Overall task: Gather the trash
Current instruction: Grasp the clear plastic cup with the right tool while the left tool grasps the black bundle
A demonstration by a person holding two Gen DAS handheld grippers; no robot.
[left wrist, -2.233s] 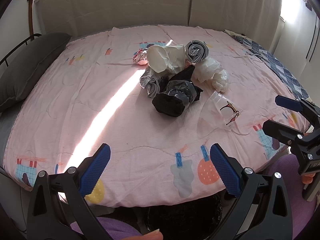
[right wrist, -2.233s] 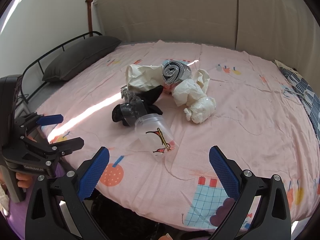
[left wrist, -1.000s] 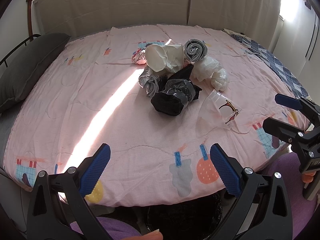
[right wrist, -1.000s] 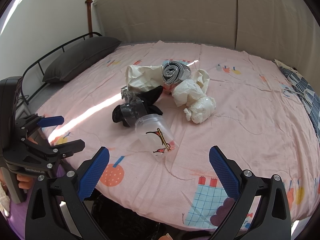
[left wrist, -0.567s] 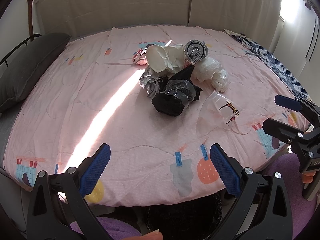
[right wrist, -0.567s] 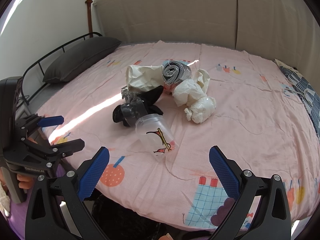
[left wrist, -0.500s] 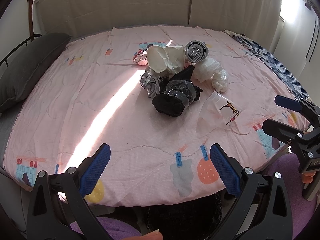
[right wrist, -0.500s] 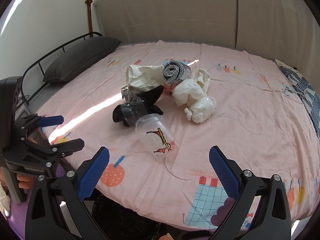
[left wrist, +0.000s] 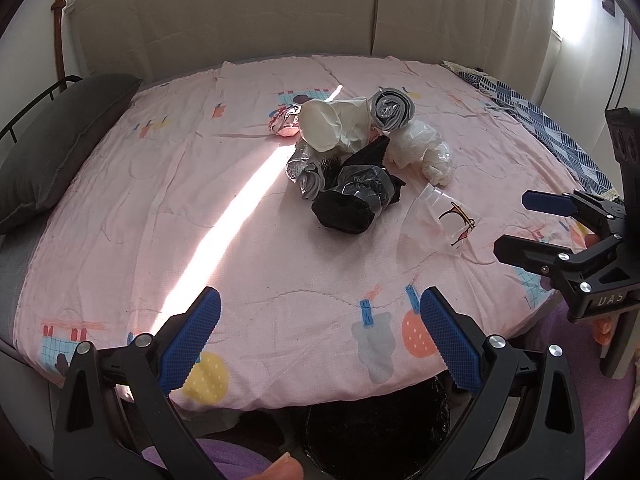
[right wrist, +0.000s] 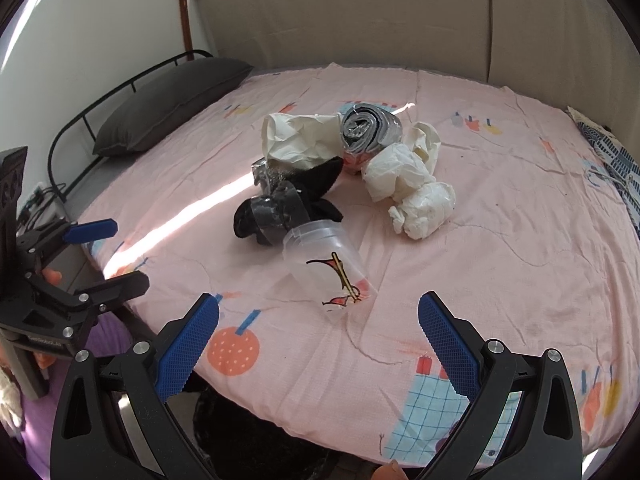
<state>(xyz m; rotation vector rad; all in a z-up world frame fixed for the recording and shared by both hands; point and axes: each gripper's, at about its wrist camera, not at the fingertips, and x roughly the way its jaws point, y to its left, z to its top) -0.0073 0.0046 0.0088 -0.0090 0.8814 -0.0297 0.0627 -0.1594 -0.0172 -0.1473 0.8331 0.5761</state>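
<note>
trash: heap of crumpled white paper, black plastic and grey foil wads [left wrist: 352,160] [right wrist: 340,168], mid pink patterned bed [left wrist: 160,208]
cup: clear printed plastic cup [right wrist: 328,268], on its side beside heap
left tool [left wrist: 320,336]: jaws apart, empty
right tool [right wrist: 318,336]: jaws apart, empty

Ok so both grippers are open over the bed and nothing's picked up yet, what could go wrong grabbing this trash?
The clear plastic cup with a printed design lies on its side on the soft pink quilt; open fingers could roll it away or crush it.

The black crumpled plastic bag touches the silver foil wrapper and cream crumpled paper, so a pinch may drag neighbours.

A low pinch by the right gripper might snag quilt.
</note>
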